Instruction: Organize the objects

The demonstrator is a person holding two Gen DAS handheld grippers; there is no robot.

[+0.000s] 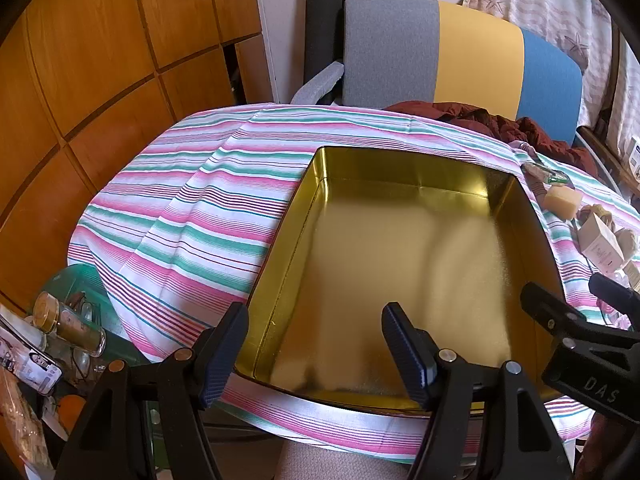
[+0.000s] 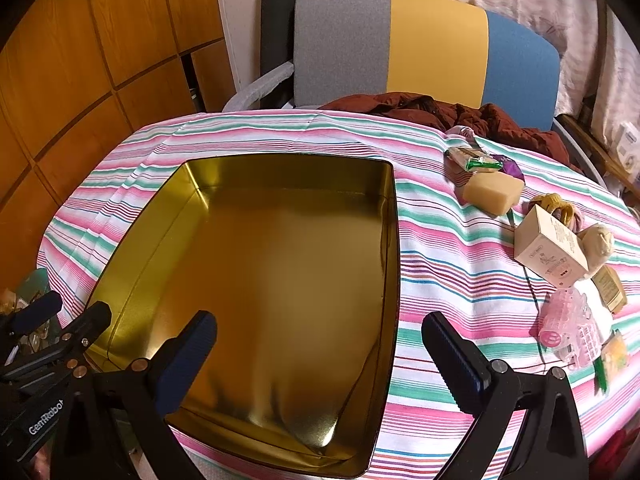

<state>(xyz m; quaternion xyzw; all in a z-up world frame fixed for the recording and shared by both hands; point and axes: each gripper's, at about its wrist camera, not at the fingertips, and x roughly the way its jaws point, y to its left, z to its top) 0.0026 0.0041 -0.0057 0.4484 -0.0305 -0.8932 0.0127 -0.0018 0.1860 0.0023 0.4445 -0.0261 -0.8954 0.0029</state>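
A wide gold tin (image 2: 280, 280) sits open and with nothing inside on the striped cloth (image 2: 440, 300) covering the worktop, its rim running from the near edge toward the chair (image 2: 424, 44) behind. The left gripper (image 1: 316, 356) hangs over the tin's near left corner with its jaws apart and nothing between them: the left jaw is outside the tin's left wall above the cloth, the right jaw above the tin's floor, so the wall lies in the gap without either pad touching it. The right gripper (image 2: 320, 360) has its jaws spread wide, also holding nothing: its left jaw is over the tin's floor and its right jaw over the cloth just past the tin's right wall. The things to sort lie on the cloth to the right of the tin, well apart from both sets of jaws: a yellowish block of soap (image 2: 494, 192), a green-wrapped packet (image 2: 478, 160) just behind it, a small pale carton (image 2: 550, 246), a pink plastic piece (image 2: 572, 320) nearer the front, and a dark red jacket (image 2: 440, 114) bunched at the far edge by the chair
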